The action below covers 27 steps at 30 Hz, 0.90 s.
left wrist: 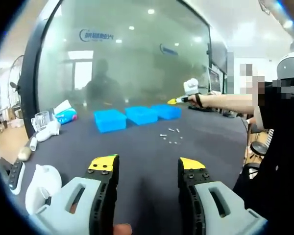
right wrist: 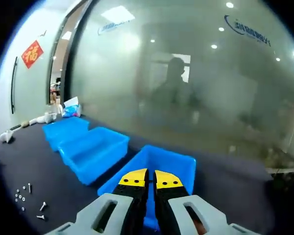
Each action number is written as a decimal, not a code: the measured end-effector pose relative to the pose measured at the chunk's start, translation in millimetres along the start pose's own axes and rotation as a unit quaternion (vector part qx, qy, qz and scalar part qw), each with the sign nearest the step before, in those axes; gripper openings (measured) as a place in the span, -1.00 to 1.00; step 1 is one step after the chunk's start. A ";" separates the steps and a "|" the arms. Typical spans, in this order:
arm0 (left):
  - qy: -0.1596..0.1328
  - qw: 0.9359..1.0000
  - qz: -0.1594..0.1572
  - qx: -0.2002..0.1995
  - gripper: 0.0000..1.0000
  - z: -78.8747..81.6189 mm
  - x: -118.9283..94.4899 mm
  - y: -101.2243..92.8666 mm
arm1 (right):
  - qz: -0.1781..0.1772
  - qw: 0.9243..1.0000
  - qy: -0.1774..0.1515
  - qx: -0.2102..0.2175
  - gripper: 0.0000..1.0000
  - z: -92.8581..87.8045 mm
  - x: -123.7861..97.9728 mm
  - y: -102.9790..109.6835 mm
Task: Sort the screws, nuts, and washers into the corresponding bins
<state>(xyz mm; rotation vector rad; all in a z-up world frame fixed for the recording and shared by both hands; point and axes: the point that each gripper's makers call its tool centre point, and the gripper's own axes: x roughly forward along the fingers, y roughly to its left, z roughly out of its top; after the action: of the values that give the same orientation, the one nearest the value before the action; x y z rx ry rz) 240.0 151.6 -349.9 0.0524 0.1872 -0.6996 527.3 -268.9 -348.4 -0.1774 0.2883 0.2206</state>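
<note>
Left gripper view: my left gripper (left wrist: 148, 169) hovers with jaws wide over the surface (left wrist: 137, 156); my right gripper (right wrist: 148, 180), jaws nearly closed, hangs above the nearest blue bin (right wrist: 171, 164).

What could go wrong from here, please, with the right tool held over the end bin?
The right tool sits nearly shut above the nearest blue bin; whether it holds a part is unclear, so a release could drop nothing. The loose hardware is tiny and scattered, so a pinch may slip. The three bins look alike, inviting a mis-sort.
</note>
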 end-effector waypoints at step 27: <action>-0.016 1.000 -0.009 -0.003 -0.06 13.2 9.3 -10.4 | 0.063 0.988 -0.120 0.077 -0.55 7.2 -133.8 57.2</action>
<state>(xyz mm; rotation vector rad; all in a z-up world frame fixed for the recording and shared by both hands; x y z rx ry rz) 242.3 136.4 -338.5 0.0341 0.1592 -0.7171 390.4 -237.8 -309.6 0.0214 0.0756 0.3415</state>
